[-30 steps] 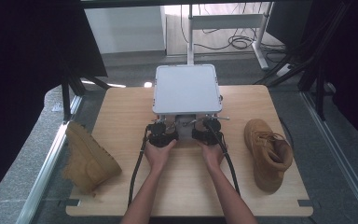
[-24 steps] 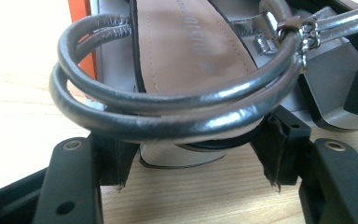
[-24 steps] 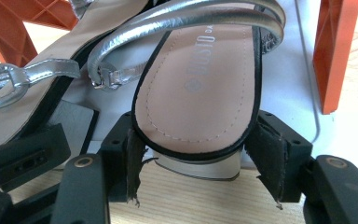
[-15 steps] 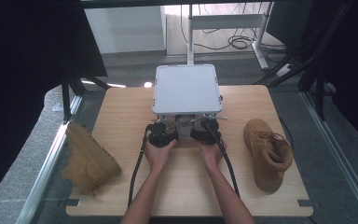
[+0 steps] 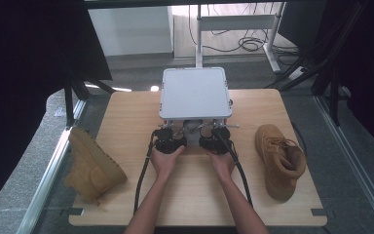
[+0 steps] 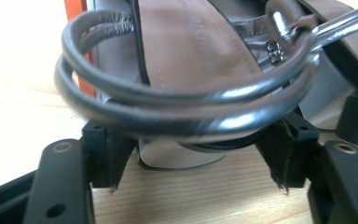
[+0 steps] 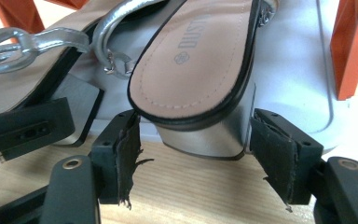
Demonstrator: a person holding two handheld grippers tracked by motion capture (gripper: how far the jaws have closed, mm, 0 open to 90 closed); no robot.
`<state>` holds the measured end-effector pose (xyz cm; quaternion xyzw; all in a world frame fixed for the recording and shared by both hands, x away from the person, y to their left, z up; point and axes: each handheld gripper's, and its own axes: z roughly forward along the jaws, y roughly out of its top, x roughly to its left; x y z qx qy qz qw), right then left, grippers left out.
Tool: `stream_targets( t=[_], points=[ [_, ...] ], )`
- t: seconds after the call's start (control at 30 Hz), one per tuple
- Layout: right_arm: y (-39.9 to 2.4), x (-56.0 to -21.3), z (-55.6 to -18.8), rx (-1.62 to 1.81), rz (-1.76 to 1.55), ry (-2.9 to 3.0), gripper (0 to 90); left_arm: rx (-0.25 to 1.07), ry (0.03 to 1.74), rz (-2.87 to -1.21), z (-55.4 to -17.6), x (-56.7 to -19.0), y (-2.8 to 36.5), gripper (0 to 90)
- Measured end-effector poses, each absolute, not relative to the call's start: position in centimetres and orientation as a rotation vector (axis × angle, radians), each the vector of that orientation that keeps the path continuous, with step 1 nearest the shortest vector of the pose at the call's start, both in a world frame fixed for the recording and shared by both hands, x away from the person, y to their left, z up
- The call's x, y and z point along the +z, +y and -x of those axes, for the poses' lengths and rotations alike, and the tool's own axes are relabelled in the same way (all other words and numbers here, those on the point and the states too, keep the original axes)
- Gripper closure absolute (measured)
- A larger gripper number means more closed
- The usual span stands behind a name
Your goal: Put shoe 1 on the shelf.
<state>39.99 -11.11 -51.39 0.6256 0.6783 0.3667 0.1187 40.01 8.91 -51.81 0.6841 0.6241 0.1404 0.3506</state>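
Left hand-held gripper (image 5: 171,138): held in the person's left hand at the near edge of the grey box, jaws wide. They have just been opening, and in the left gripper view they stand on either side of the left sandal's heel without pressing on it.
Right hand-held gripper (image 5: 214,138): just beside the left one, in the right hand. Its jaws have also just been opening, and in the right gripper view a gap shows between each pad and the heel block.
Left sandal (image 6: 191,60): silver, with a tan insole, its looped ankle strap arching across the left gripper view; heel on the counter.
Right sandal (image 7: 200,60): same make, its silver block heel between the right jaws, lying partly on a pale grey surface.
Counter (image 5: 126,122): light wood board carrying everything.
Left boot (image 5: 91,163): tan, at the counter's left edge, well apart from the hands.
Right boot (image 5: 280,158): tan, near the right edge.
Grey box (image 5: 195,92): flat-topped, beyond the grippers at the counter's far middle.
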Motion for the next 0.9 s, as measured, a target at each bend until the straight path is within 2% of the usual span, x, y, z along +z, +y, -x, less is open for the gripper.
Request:
stream_targets(
  t=[0.23, 0.57, 0.73, 0.9],
  points=[
    [-11.8, -50.9, -38.9, 1.117, -1.789, 1.991, 32.9, 0.351, 1.585, -1.753, -39.3, -52.1, 9.6, 27.2],
    [-12.9, -50.7, -37.7, 1.187, -1.768, 2.000, 34.0, 0.355, 1.543, -1.756, -38.1, -52.1, 10.8, 27.3],
    [-13.1, -51.1, -37.4, 1.188, -1.760, 2.001, 34.9, 0.353, 1.520, -1.758, -37.7, -52.2, 11.3, 30.3],
    [-13.3, -51.4, -37.4, 1.183, -1.757, 2.011, 37.0, 0.358, 1.492, -1.770, -37.3, -52.3, 11.5, 39.6]
  ],
)
